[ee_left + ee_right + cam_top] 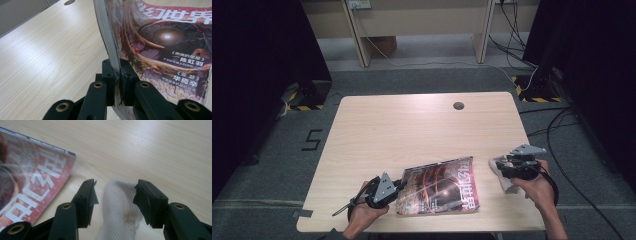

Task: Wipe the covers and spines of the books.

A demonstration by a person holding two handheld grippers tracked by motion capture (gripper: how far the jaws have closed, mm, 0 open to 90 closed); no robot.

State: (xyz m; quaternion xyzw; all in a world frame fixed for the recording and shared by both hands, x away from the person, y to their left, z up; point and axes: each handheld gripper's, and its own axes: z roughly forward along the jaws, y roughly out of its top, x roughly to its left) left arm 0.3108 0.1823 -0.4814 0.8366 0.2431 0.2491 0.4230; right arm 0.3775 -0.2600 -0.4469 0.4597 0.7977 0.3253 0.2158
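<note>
Magazine [439, 186] lies flat near tabletop's [412, 125] front edge. Left tool [117, 75] clamped on its left edge. Right tool [115, 192] partway open, unpinched white cloth [120, 207] between jaws, just right of magazine. Far tabletop bare.

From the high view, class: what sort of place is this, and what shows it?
Probably a lab or recording workspace: a plain wooden table on grey carpet, cables trailing across the floor, and hazard-striped tape on the floor beyond the table.
</note>
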